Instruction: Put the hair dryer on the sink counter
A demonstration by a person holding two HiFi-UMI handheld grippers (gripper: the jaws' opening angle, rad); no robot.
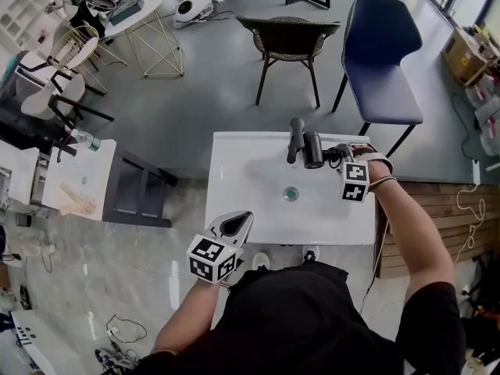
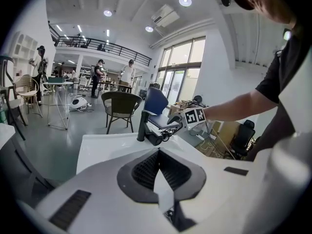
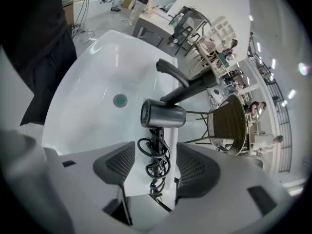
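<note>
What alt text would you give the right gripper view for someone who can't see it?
A dark hair dryer sits at the edge of the white sink beside a black faucet, its handle and coiled cord between the open jaws of the right gripper. A wicker chair stands beyond.
</note>
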